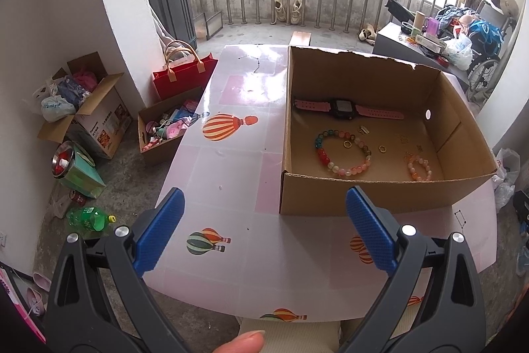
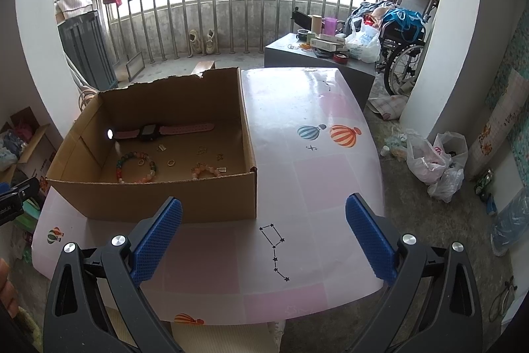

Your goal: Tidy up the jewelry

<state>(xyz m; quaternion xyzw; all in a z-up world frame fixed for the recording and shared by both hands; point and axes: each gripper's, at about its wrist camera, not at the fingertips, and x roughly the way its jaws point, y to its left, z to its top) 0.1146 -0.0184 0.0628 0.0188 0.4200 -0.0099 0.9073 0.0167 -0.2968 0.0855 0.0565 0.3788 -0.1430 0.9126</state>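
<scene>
In the left wrist view, the left tongs [image 1: 264, 230] are spread wide and empty above the bench [image 1: 231, 174]. The cardboard box [image 1: 363, 191] stands on the bench and holds a pink watch [image 1: 347, 110], a big bead bracelet [image 1: 342, 153] and a small bracelet [image 1: 419, 167]. In the right wrist view, the right tongs [image 2: 264, 232] are also spread and empty; the box [image 2: 158, 197] is ahead on the left.
</scene>
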